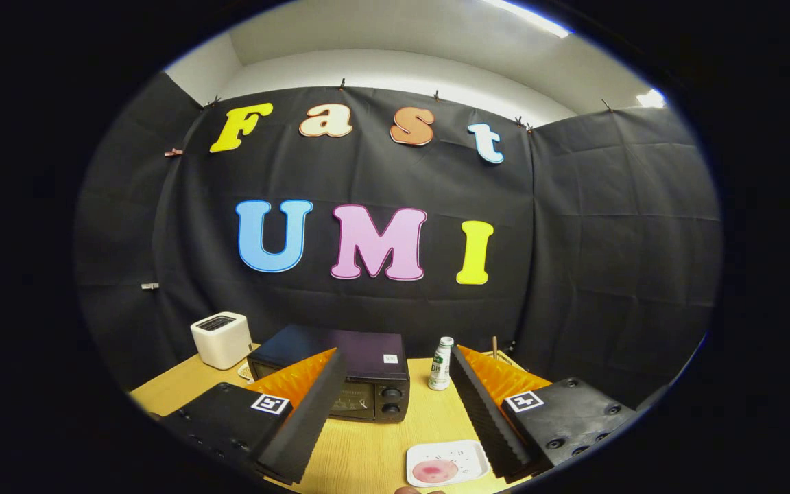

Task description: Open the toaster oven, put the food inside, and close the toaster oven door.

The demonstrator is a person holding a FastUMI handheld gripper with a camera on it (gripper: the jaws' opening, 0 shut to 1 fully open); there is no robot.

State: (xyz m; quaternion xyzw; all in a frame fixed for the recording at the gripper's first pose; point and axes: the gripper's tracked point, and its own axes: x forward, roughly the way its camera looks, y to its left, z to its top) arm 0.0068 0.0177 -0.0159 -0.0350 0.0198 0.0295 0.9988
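The jaws are standing wide apart, holding nothing; the gripper (395, 405) is hovering above a wooden table (374, 446). Beyond the left finger (306, 412), the black oven (347, 377) is sitting with its door shut and two knobs (391, 401) facing the camera. A white plate (467, 456) is lying between the fingers, nearer the right one, carrying a pink food piece (434, 471). A white toaster (221, 339) is standing left of the oven, just beside it. A small bottle (441, 363) is standing upright to the oven's right, near the right finger's tip.
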